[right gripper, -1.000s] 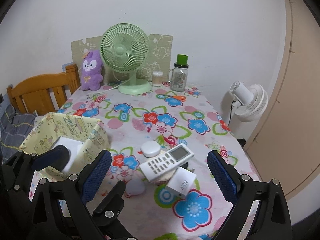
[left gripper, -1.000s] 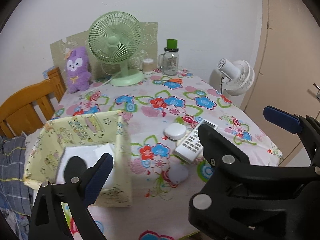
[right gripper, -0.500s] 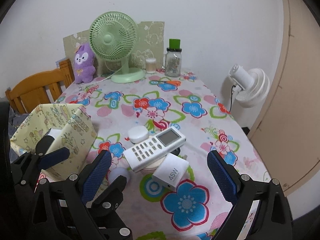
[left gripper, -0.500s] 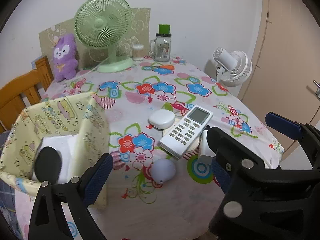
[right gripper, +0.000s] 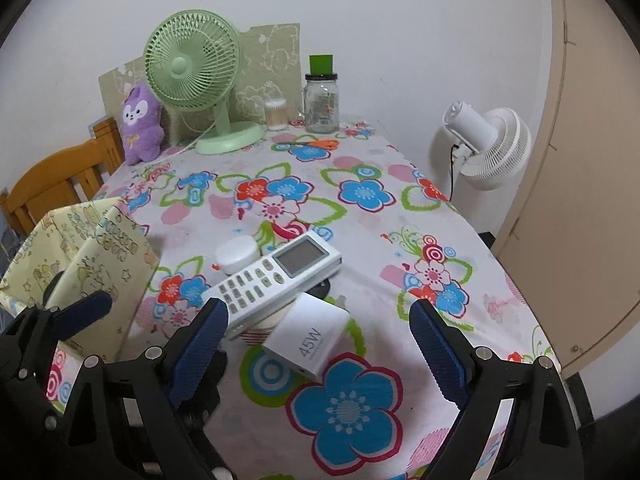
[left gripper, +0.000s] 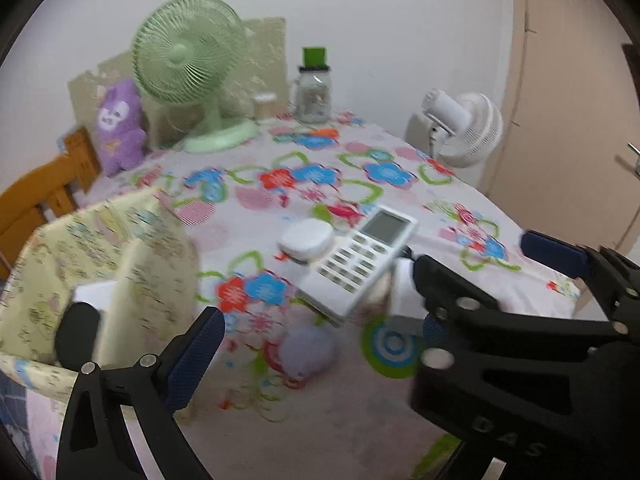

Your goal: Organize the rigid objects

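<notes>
A white remote control (right gripper: 276, 280) lies on the floral tablecloth, its near end propped on a round object. Beside it are a white round case (right gripper: 237, 255), a white 45W charger (right gripper: 310, 336) and a pale rounded object (left gripper: 308, 350). A yellow patterned fabric box (left gripper: 100, 264) stands at the left with a white item and a black item inside. My right gripper (right gripper: 320, 354) is open and empty, hovering over the charger. My left gripper (left gripper: 312, 352) is open and empty above the pale object; the right gripper hides its right finger. The left wrist view is blurred.
A green desk fan (right gripper: 200, 76), a purple plush toy (right gripper: 141, 128), a glass jar with green lid (right gripper: 321, 96) and a small cotton-swab jar (right gripper: 276, 114) stand at the table's far edge. A wooden chair (right gripper: 52, 184) is left, a white floor fan (right gripper: 490, 142) right.
Both grippers have moved forward and lower toward the remote and charger, which now look larger. Both stay open and empty.
</notes>
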